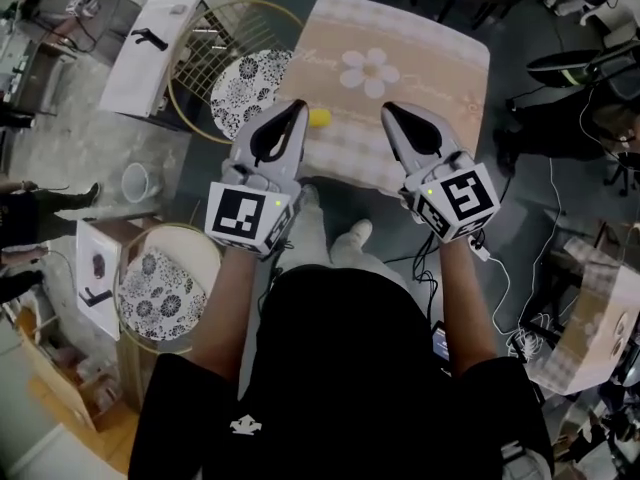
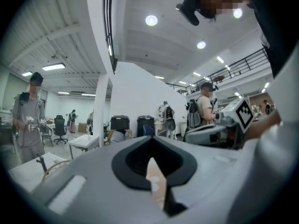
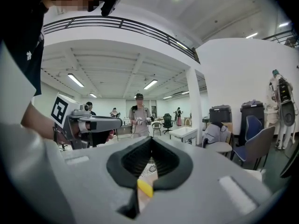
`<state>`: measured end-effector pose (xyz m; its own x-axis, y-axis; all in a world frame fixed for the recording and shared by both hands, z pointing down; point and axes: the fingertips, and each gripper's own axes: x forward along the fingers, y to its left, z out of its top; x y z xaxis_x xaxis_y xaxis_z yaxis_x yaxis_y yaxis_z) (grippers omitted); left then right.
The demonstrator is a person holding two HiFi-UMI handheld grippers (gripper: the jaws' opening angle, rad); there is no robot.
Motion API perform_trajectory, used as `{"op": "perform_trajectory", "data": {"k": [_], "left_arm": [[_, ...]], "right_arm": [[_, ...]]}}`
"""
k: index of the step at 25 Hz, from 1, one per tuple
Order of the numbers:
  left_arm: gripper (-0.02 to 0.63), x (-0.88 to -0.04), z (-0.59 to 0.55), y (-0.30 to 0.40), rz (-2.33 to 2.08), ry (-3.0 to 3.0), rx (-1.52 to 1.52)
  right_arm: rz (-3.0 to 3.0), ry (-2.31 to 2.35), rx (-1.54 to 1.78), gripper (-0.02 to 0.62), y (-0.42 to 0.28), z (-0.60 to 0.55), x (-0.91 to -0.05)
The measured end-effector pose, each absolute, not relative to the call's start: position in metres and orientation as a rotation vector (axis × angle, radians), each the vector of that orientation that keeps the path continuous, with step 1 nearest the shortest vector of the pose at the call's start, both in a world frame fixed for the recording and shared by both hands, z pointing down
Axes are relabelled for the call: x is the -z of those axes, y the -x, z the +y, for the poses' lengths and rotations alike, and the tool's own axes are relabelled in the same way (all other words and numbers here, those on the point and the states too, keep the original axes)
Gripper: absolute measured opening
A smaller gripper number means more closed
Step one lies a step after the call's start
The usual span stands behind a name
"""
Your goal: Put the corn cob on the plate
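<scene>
Step in hand: the approach. Nothing is lifted yet, and I judge the task barely begun. I hold both tongs side by side over the near edge of the cloth-covered table (image 1: 420, 58), mid-frame in the head view.
Left gripper (image 1: 298, 108): jaws closed on nothing. Its own view shows the pads together, with only pale cloth past them.
Right gripper (image 1: 390, 110): jaws closed and empty. In its own view a yellow sliver shows low through the jaw line. That is the cob lying beyond, not gripped.
Corn cob (image 1: 319, 118): on the cloth at frame centre, just right of the left gripper's tip and partly hidden by it.
Plate (image 1: 240, 88): black-and-white patterned, on a round wire stand (image 1: 200, 38) at upper left, beside the table. A second patterned plate (image 1: 160, 293) sits at lower left. Which one is meant I cannot tell.
Next move calls for: opening one pair of jaws, likely the left as the nearer, setting them around the cob, closing, then carrying it toward upper left.
How the cob looks: a short, bright yellow, rounded piece. I expect it could roll if nudged.
</scene>
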<state>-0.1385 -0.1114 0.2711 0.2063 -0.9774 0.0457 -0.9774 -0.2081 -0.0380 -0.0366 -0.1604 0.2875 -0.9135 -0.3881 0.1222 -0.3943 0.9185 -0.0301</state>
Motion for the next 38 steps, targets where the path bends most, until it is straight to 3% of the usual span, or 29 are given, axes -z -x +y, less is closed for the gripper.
{"op": "perform_trajectory", "data": {"k": [13,19,31,38], "left_arm": [[0.011,-0.343,-0.133,0.201,1.989,2.581,0.3],[0.099,-0.395,-0.14,0.232,1.966,2.665,0.461],[0.216,-0.532,-0.151,0.257,1.75,2.825,0.958],[0.245,-0.596,-0.159,0.264,1.701,2.845,1.104]], "right_arm": [[-2.833,-0.51,-0.102,0.002,0.101,-0.182,-0.343],[-2.732,-0.461,-0.127,0.003,0.13,-0.189,-0.39],[-2.492,-0.283,-0.239,0.151,0.16,-0.202,-0.509],[-2.4,-0.205,-0.249,0.22,0.169,-0.204,-0.564]]}}
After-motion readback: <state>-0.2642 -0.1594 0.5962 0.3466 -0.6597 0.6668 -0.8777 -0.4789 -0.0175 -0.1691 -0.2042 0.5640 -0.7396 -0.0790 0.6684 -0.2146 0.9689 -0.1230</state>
